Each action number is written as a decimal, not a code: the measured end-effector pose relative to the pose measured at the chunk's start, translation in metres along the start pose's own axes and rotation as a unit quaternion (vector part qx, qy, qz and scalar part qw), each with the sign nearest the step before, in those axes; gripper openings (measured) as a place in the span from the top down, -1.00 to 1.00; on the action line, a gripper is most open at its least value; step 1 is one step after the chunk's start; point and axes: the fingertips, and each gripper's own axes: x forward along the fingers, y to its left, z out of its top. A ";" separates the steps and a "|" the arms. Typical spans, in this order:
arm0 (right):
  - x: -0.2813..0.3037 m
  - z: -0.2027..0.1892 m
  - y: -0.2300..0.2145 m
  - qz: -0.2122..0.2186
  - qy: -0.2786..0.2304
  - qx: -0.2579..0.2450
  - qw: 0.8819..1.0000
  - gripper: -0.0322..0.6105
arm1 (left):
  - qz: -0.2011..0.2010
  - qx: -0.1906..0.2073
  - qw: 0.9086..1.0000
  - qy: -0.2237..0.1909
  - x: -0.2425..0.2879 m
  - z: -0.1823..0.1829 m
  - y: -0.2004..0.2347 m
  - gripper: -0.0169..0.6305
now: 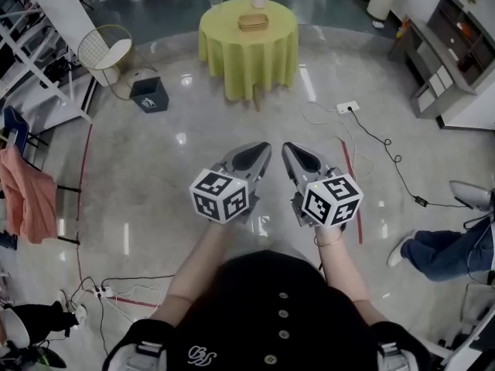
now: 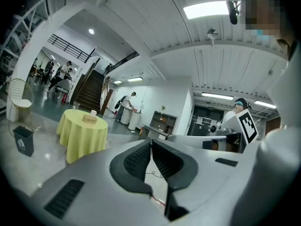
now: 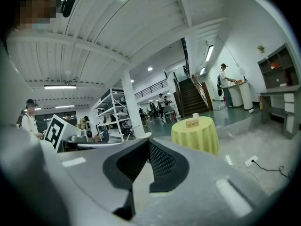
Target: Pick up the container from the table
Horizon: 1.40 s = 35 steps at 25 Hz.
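i hold the two grippers in front of me, side by side and almost level, with their tips near each other but not touching. the left gripper (image 1: 261,151) has its jaws pressed together; in the left gripper view the dark ribbed pads (image 2: 138,159) meet and nothing is between them. the right gripper (image 1: 291,151) is the same: jaws closed tight, holding nothing.

the container (image 1: 253,22) is on the round table (image 1: 247,60), which has a yellow-green cloth hanging down to near the floor (image 1: 170,168). the container lies about in the middle of the top. it is flat and tan, maybe woven, but it is too small here for me to be sure. behind it, at the far edge, stands a white cup (image 1: 259,0), and to the left of the cup a clear glass (image 1: 216,2).

the table is well apart from both grippers, across the shiny floor. both gripper views look toward it. a dark bin (image 1: 151,95) stands on the floor left of the table. a black cable (image 1: 387,157) runs over the floor at the right.
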 end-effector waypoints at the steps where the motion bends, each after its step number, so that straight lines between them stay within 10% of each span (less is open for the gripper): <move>1: -0.001 -0.001 -0.001 0.002 0.002 0.000 1.000 0.89 | 0.002 -0.002 1.000 -0.001 0.001 -0.001 0.000 0.88; 18: 0.044 -0.004 -0.045 -0.003 0.014 0.007 1.000 0.89 | 0.003 -0.018 1.000 0.000 0.044 0.000 0.043 0.88; 35: 0.231 0.073 -0.136 -0.011 0.007 -0.023 1.000 0.89 | -0.019 -0.010 1.000 -0.014 0.165 0.098 0.204 0.88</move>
